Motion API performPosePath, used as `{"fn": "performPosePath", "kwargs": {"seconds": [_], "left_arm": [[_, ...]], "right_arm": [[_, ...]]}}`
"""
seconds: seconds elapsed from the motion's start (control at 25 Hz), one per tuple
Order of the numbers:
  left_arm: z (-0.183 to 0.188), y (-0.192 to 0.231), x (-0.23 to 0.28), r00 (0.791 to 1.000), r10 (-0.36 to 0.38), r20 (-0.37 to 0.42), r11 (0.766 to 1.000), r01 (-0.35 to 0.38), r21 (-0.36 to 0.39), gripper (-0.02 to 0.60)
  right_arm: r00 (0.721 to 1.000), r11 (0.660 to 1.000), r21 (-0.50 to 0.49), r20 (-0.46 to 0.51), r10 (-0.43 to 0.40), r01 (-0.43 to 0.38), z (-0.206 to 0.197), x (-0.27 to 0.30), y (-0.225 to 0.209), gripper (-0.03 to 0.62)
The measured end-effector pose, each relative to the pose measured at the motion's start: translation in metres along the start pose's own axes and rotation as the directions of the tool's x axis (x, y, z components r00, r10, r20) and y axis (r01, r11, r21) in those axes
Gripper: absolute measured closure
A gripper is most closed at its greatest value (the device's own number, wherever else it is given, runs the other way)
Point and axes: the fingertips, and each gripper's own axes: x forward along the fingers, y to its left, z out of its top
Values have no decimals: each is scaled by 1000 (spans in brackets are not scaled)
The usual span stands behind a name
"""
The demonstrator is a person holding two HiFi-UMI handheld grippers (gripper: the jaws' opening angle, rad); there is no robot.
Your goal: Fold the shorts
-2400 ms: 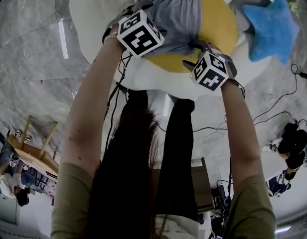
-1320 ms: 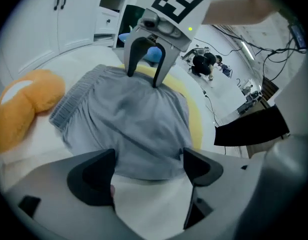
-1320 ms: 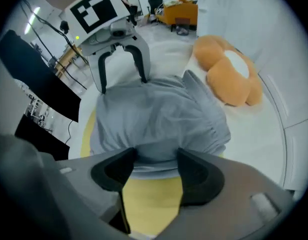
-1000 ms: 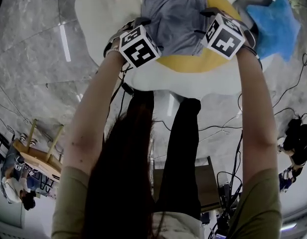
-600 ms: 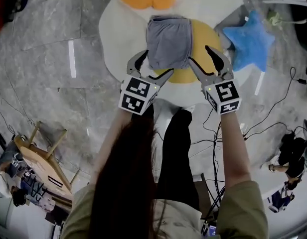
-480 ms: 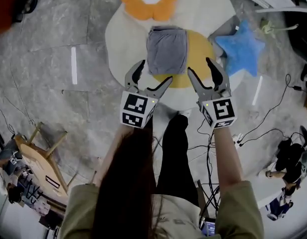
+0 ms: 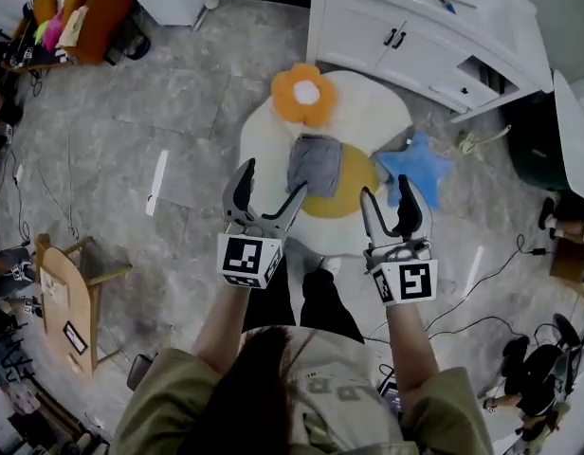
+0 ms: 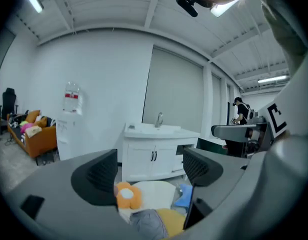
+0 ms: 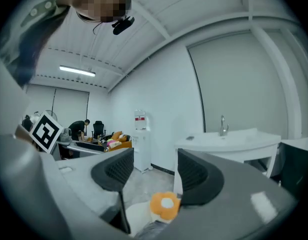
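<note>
The grey shorts (image 7: 315, 164) lie folded into a small rectangle on the yellow middle of a white egg-shaped rug (image 7: 368, 112) on the floor. They also show low in the left gripper view as the shorts (image 8: 146, 223). My left gripper (image 7: 266, 186) is held high above the floor, near level, jaws open and empty. My right gripper (image 7: 388, 200) is beside it at the same height, also open with nothing between its fingers. Both are far above the shorts, touching nothing.
An orange flower cushion (image 7: 305, 94) lies at the rug's far side and a blue star cushion (image 7: 413, 167) at its right. A white sink cabinet (image 7: 420, 27) stands behind. A wooden stool (image 7: 69, 287) is at the left, cables (image 7: 482, 282) at the right.
Both grippers have let go of the shorts and risen from the rug to chest height, turning from pointing down to nearly level. The shorts stay folded on the rug.
</note>
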Motion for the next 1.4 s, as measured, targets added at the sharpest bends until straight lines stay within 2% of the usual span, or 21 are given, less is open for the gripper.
{"fn": "performPosePath", "kwargs": {"seconds": [0.2, 0.32, 0.44, 0.48, 0.6, 0.68, 0.72, 0.8, 0.84, 0.88, 0.92, 1.0, 1.08, 1.24, 1.4], "left_arm": [[71, -33, -51, 994, 26, 103, 997, -34, 71, 169], [92, -50, -72, 987, 47, 152, 995, -60, 84, 169], [106, -65, -86, 980, 56, 193, 995, -72, 75, 175], [109, -70, -90, 977, 62, 202, 994, -79, 79, 194], [119, -80, -103, 968, 90, 236, 987, -118, 105, 355], [127, -90, -111, 961, 98, 260, 982, -136, 130, 389], [128, -95, -114, 958, 101, 267, 979, -143, 143, 410], [128, -103, -116, 957, 106, 269, 975, -153, 160, 442], [127, -106, -117, 958, 110, 266, 975, -156, 160, 456], [127, -108, -118, 957, 115, 265, 975, -160, 154, 496], [127, -109, -119, 956, 121, 267, 976, -164, 146, 522], [127, -110, -122, 955, 129, 268, 975, -172, 142, 548], [127, -112, -125, 954, 133, 269, 972, -179, 154, 555], [132, -115, -131, 948, 138, 286, 966, -193, 173, 566], [140, -115, -139, 938, 141, 317, 968, -197, 153, 572]], "right_arm": [[997, 998, -63, 75, 15, -11, 75, -37, 17, 332], [994, 996, -84, 100, 32, -24, 100, -53, 28, 333], [992, 988, -154, 116, 45, -27, 114, -70, 39, 361], [992, 984, -177, 120, 50, -29, 117, -75, 42, 401], [989, 976, -215, 136, 57, -27, 123, -88, 48, 405], [987, 977, -213, 155, 46, -12, 126, -97, 46, 408], [985, 979, -203, 167, 34, 0, 129, -101, 43, 459], [981, 984, -176, 191, 10, 25, 135, -108, 37, 470], [981, 984, -173, 195, 2, 33, 136, -111, 33, 470], [981, 984, -176, 196, -4, 39, 136, -115, 30, 471], [980, 982, -181, 200, -7, 44, 137, -117, 28, 500], [977, 980, -192, 212, -11, 53, 140, -122, 27, 516], [976, 978, -197, 216, -18, 61, 140, -126, 28, 579], [976, 979, -195, 215, -9, 53, 138, -133, 32, 592], [974, 981, -186, 227, -6, 49, 142, -136, 36, 592]]}}
